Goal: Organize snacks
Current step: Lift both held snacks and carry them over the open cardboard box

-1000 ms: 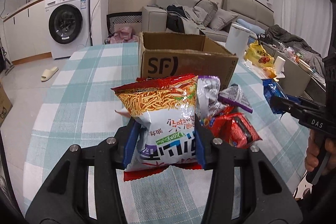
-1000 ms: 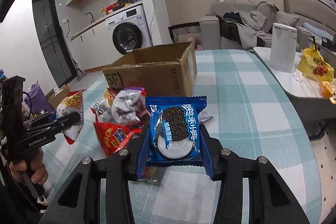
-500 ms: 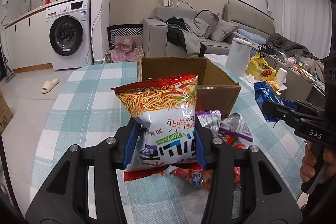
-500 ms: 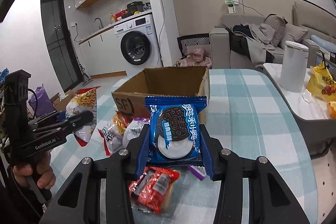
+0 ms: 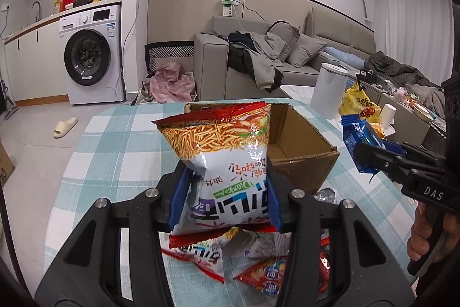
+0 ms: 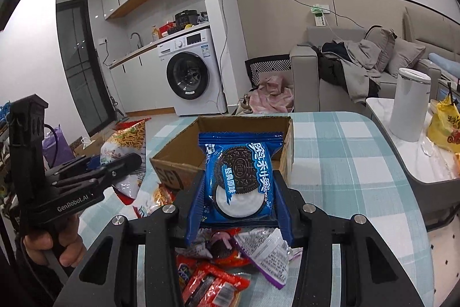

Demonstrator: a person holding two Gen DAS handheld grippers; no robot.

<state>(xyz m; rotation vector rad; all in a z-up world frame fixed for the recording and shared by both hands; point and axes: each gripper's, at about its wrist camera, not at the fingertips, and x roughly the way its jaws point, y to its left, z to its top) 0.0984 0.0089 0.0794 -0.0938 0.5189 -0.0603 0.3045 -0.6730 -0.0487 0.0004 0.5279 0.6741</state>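
Observation:
My left gripper (image 5: 225, 199) is shut on a red and white noodle-snack bag (image 5: 227, 151), held above the table in front of the open cardboard box (image 5: 304, 151). My right gripper (image 6: 238, 209) is shut on a blue Oreo packet (image 6: 240, 180), held up before the same box (image 6: 187, 160). The box looks empty inside. Loose snack packs (image 5: 258, 269) lie on the table under both grippers; they also show in the right wrist view (image 6: 230, 263). The right gripper with the Oreo packet shows at the right of the left wrist view (image 5: 365, 146).
The table has a teal checked cloth (image 6: 345, 163). A white canister (image 6: 411, 105) and a yellow bag (image 6: 445, 125) stand on a side table to the right. A sofa (image 5: 258, 59) and washing machine (image 5: 92, 53) are beyond.
Both grippers have risen with their packets and moved toward the box, so the box opening now shows from above and the loose snacks lie below the grippers.

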